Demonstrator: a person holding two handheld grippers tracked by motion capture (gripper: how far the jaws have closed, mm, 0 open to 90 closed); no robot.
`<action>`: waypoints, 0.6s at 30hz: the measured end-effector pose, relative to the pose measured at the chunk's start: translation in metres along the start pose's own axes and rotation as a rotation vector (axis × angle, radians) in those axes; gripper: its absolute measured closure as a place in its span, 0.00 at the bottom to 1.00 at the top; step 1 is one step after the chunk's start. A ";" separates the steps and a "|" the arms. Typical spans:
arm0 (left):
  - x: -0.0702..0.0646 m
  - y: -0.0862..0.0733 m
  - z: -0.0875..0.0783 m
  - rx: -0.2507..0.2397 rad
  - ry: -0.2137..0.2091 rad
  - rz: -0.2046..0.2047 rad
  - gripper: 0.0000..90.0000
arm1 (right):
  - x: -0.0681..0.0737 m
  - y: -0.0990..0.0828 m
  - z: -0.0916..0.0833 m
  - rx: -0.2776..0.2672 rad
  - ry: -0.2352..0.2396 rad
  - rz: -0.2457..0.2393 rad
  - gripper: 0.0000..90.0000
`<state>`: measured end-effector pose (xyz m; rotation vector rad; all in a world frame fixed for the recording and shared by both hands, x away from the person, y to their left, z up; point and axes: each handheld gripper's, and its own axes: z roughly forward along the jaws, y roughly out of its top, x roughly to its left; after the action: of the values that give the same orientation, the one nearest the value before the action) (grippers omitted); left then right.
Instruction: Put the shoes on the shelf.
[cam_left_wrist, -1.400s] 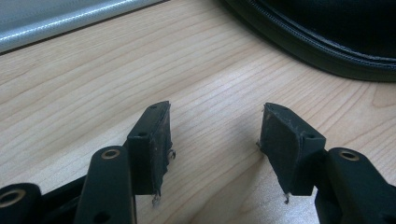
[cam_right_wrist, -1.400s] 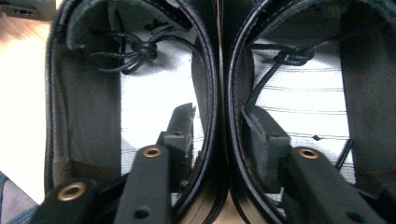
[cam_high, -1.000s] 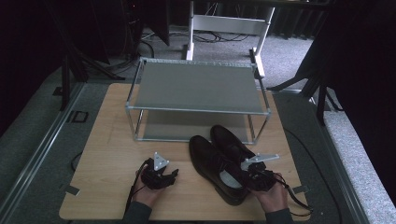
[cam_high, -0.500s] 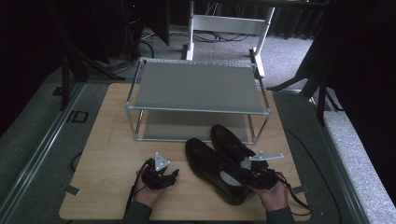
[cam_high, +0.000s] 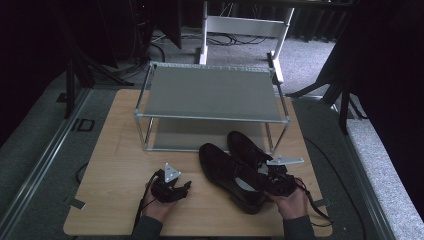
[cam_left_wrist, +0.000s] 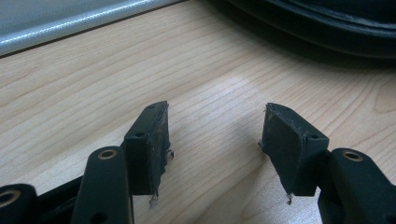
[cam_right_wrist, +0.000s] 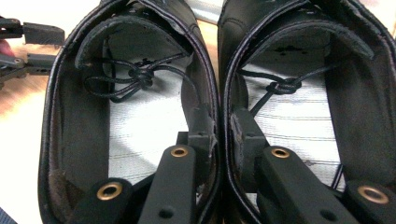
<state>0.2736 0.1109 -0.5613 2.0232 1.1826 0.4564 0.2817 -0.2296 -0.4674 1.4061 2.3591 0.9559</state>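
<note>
Shoes (cam_high: 239, 169), a black pair, lie side by side on the tabletop (cam_high: 115, 165) before the two-tier rack (cam_high: 210, 92), beside the left tongs (cam_high: 172, 189). Left gripper view: those tongs are spread, empty, over bare wood. Right gripper view: right tongs (cam_right_wrist: 219, 128) pinch both shoes' touching inner walls. Likely next: lift the pair together onto the rack, keeping a firm squeeze.

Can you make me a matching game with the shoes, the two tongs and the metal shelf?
Things:
1. left tongs
2. right tongs
3. pair of black shoes
4. metal shelf

States:
A. on the wooden table, in front of the shelf
B. open, holding nothing
C. bare on top
D. shut on the shoes' two inner walls

Pairs: 1-B, 2-D, 3-A, 4-C
</note>
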 end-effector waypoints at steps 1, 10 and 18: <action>0.000 0.000 0.000 0.002 0.000 -0.005 0.47 | 0.000 0.000 0.000 0.000 0.000 0.000 0.90; 0.004 0.007 -0.010 -0.005 0.001 -0.044 0.51 | -0.004 0.018 0.004 -0.012 -0.023 0.003 0.89; 0.001 0.016 -0.013 -0.028 -0.041 -0.058 0.53 | -0.003 0.031 0.015 -0.014 -0.033 0.006 0.89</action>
<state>0.2757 0.1127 -0.5403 1.9602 1.2008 0.3988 0.3125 -0.2157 -0.4589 1.4133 2.3216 0.9408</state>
